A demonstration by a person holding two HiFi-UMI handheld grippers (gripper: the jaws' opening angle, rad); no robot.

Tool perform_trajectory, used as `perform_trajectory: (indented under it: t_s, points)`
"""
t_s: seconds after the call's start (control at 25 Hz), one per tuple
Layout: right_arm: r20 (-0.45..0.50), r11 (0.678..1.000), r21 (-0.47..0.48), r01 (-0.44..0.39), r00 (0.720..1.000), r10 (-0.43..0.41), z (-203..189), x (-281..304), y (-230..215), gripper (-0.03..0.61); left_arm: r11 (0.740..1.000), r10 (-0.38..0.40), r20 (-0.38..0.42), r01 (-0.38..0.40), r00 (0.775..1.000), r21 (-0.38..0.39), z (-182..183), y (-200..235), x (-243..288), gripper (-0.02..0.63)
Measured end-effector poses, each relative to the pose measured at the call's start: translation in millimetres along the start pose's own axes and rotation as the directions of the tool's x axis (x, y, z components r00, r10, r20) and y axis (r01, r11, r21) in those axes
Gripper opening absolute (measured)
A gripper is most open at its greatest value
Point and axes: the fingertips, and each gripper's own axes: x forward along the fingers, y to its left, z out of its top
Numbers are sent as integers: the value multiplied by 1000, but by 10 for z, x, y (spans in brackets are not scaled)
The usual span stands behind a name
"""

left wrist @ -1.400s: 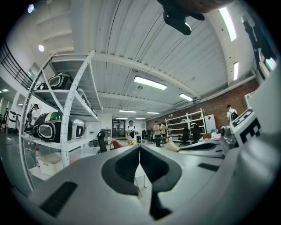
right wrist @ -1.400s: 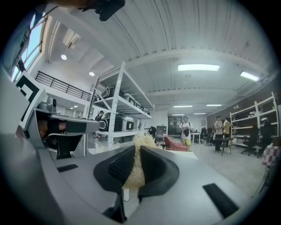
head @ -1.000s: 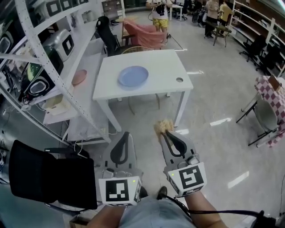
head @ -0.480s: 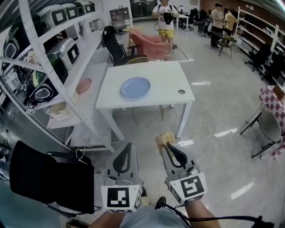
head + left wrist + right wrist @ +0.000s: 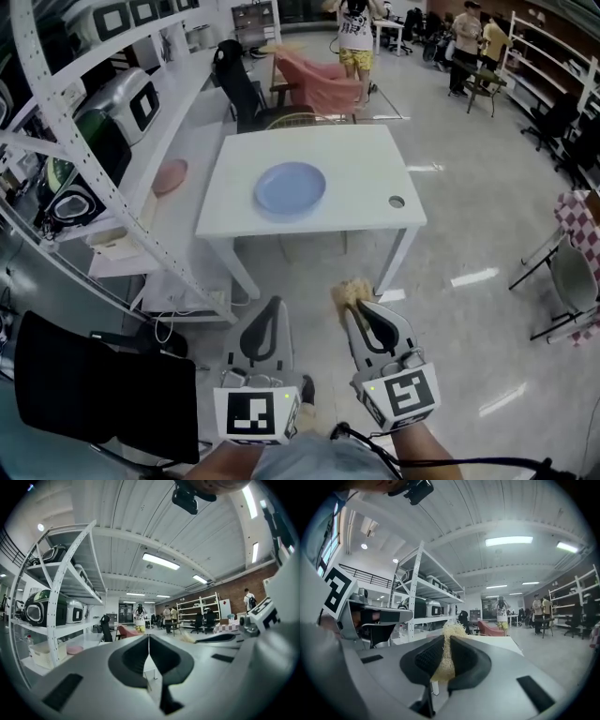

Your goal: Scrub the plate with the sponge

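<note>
A round blue plate (image 5: pixel 290 187) lies on the white table (image 5: pixel 356 159) ahead of me. My right gripper (image 5: pixel 352 303) is shut on a straw-coloured fibrous sponge (image 5: pixel 350 292), held in the air well short of the table's near edge. In the right gripper view the sponge (image 5: pixel 447 648) shows squeezed between the dark pads, its frayed top sticking out above them. My left gripper (image 5: pixel 273 307) hangs beside the right one, shut and empty; its jaws meet in the left gripper view (image 5: pixel 148 644).
White metal shelving (image 5: pixel 84 122) with appliances runs along the left. A black chair (image 5: pixel 94 384) stands at my near left, another black chair (image 5: pixel 239 84) and a pink draped chair (image 5: pixel 319 80) behind the table. People stand far back. A checked-cloth chair (image 5: pixel 577 234) is at right.
The table and plate have come nearer and lower in the head view as I walk toward them. Both grippers keep their pose, the sponge still held.
</note>
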Motion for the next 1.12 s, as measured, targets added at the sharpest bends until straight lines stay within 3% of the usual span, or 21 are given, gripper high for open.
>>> perform_trajectory:
  t_s: [0.16,0.56,0.88,1.12]
  points:
    - [6,1000,0,8,1000,-8,101,509,-98,46,1000,-6,-3,6,1000,-26,5,312,383,15]
    - [46,999,-39,12,999,-10,375,1454,-127,46,1000,-20,80,20,997,2,198,1015,1019,15]
    - [39,998,-47,45,998,-43,352,1704,-275,46,998,-64,81,65,995,-20,114,1102,1334,15]
    - [27,997,-31,75,997,-74,274,1818,-512,46,995,-90,38,91,995,-28,-42,1051,1589,15]
